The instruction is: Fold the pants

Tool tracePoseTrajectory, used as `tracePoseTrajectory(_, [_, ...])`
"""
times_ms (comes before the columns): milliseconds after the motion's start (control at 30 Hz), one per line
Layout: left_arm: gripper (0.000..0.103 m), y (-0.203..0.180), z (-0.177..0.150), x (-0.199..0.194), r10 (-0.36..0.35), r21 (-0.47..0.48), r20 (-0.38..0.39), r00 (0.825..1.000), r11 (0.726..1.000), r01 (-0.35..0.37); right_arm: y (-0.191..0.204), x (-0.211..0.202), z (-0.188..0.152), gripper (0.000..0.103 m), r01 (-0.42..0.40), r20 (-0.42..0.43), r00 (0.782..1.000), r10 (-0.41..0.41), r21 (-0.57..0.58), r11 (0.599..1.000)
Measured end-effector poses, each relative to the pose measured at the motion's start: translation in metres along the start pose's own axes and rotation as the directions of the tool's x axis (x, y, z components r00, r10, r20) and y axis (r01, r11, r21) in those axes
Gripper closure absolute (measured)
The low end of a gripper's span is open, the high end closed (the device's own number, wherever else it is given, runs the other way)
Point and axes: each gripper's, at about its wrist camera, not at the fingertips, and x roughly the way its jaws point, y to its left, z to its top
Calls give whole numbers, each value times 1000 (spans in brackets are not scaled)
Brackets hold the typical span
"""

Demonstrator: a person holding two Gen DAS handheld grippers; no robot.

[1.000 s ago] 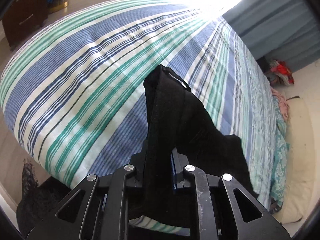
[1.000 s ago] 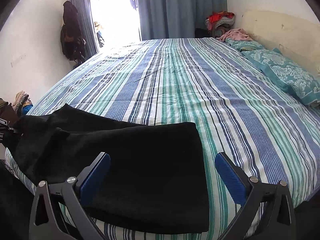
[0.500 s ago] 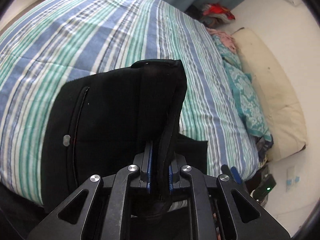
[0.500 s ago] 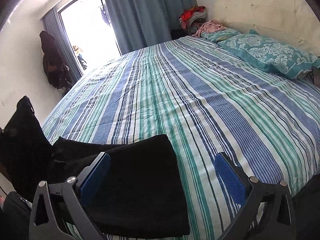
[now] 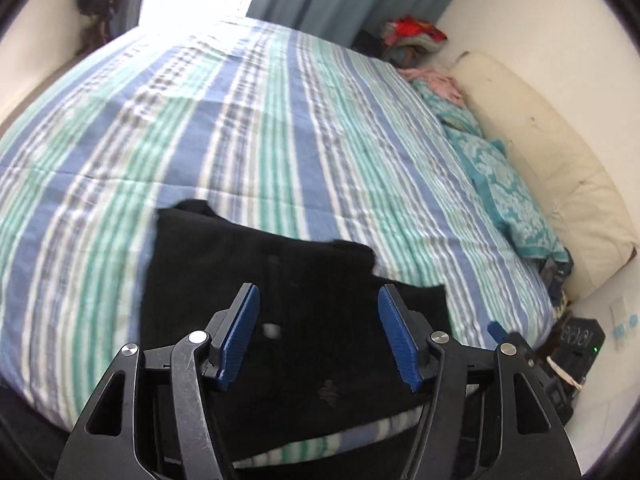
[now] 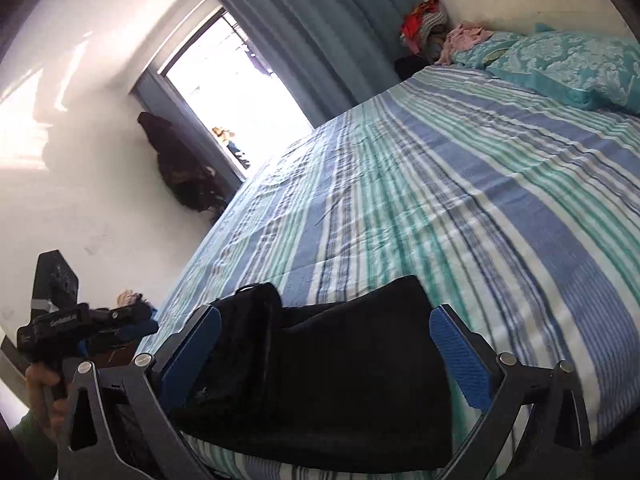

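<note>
The black pants (image 5: 280, 280) lie folded in a compact stack near the front edge of the striped bed (image 5: 280, 120). My left gripper (image 5: 318, 336) is open and empty just above the stack. In the right wrist view the pants (image 6: 340, 360) lie between the blue pads of my right gripper (image 6: 324, 356), which is open wide and empty above them. The left gripper body (image 6: 60, 328) shows at the far left of that view, held in a hand.
Teal patterned pillows (image 5: 504, 192) and a cream headboard (image 5: 560, 168) lie along the bed's right side. Loose clothes (image 6: 432, 24) are piled in the far corner by blue curtains (image 6: 320, 40). A dark garment (image 6: 180, 168) hangs by the bright window.
My left gripper carried the pants' end over onto the stack, then opened and let go. The right gripper stayed open and tilted up to the right.
</note>
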Motion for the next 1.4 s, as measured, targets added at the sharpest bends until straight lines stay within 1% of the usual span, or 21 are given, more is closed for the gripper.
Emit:
tracePoseTrajectory(67, [38, 41, 2, -5, 145, -48, 47, 988, 989, -143, 21, 22, -11, 0, -104, -101, 990, 101, -22, 994])
tracePoseTrajectory(133, [38, 80, -8, -6, 251, -110, 61, 966, 964, -244, 45, 48, -24, 0, -223, -245, 947, 208, -39, 974])
tracePoseTrajectory(200, [38, 112, -26, -5, 297, -188, 51, 954, 941, -283, 71, 68, -36, 1, -278, -364, 906, 215, -132, 951])
tracePoseTrajectory(267, [38, 132, -49, 0, 312, -258, 28, 950, 920, -295, 91, 80, -46, 4, -341, -436, 873, 220, -222, 914])
tracePoseTrajectory(333, [39, 143, -68, 5, 336, -285, 1, 942, 903, -321, 97, 94, -53, 6, -357, -496, 845, 197, -252, 899])
tracePoseTrajectory(367, [40, 145, -72, 9, 348, -294, -21, 937, 894, -338, 96, 102, -54, 12, -366, -522, 830, 197, -243, 899])
tracePoseTrajectory(433, [40, 149, -73, 11, 333, -322, -28, 943, 889, -324, 92, 118, -54, 19, -372, -565, 802, 196, -215, 903])
tracePoseTrajectory(500, [40, 148, -68, 9, 332, -326, -5, 943, 891, -315, 89, 133, -56, 20, -372, -608, 771, 190, -186, 910])
tracePoseTrajectory(567, [40, 146, -66, 10, 341, -315, 0, 940, 892, -324, 82, 145, -56, 22, -333, -623, 767, 152, -183, 925])
tracePoseTrajectory(633, [40, 148, -66, 14, 337, -312, -14, 941, 893, -324, 73, 152, -53, 22, -353, -640, 739, 211, -101, 930])
tracePoseTrajectory(700, [40, 150, -68, 18, 330, -316, -28, 944, 893, -321, 63, 156, -52, 22, -373, -663, 692, 285, 10, 928])
tracePoseTrajectory(733, [40, 150, -69, 20, 329, -317, -33, 944, 892, -322, 58, 154, -52, 25, -392, -660, 671, 338, 72, 917])
tracePoseTrajectory(800, [40, 150, -69, 22, 329, -317, -38, 944, 892, -323, 53, 154, -49, 28, -446, -640, 609, 469, 213, 870])
tracePoseTrajectory(833, [40, 151, -69, 23, 329, -318, -38, 944, 891, -323, 55, 155, -48, 28, -454, -641, 595, 484, 229, 861])
tracePoseTrajectory(933, [40, 151, -69, 23, 328, -317, -38, 944, 892, -323, 59, 169, -52, 28, -383, -684, 615, 392, 175, 907])
tracePoseTrajectory(1100, [40, 154, -70, 23, 328, -325, -47, 943, 888, -325, 68, 190, -60, 31, -368, -670, 611, 422, 231, 901])
tracePoseTrajectory(1133, [40, 155, -70, 24, 328, -331, -49, 943, 886, -326, 74, 191, -61, 40, -369, -675, 614, 409, 212, 905])
tracePoseTrajectory(1167, [40, 157, -70, 23, 329, -337, -50, 943, 883, -326, 80, 188, -60, 57, -362, -683, 620, 386, 188, 913])
tracePoseTrajectory(1233, [40, 160, -70, 24, 325, -351, -51, 944, 879, -321, 88, 182, -55, 79, -344, -673, 651, 350, 150, 927])
tracePoseTrajectory(1300, [40, 162, -70, 24, 320, -361, -52, 946, 877, -316, 95, 170, -40, 82, -353, -630, 684, 368, 155, 922])
tracePoseTrajectory(1400, [40, 161, -69, 23, 320, -357, -47, 946, 879, -315, 115, 148, -14, 84, -406, -571, 712, 409, 141, 903])
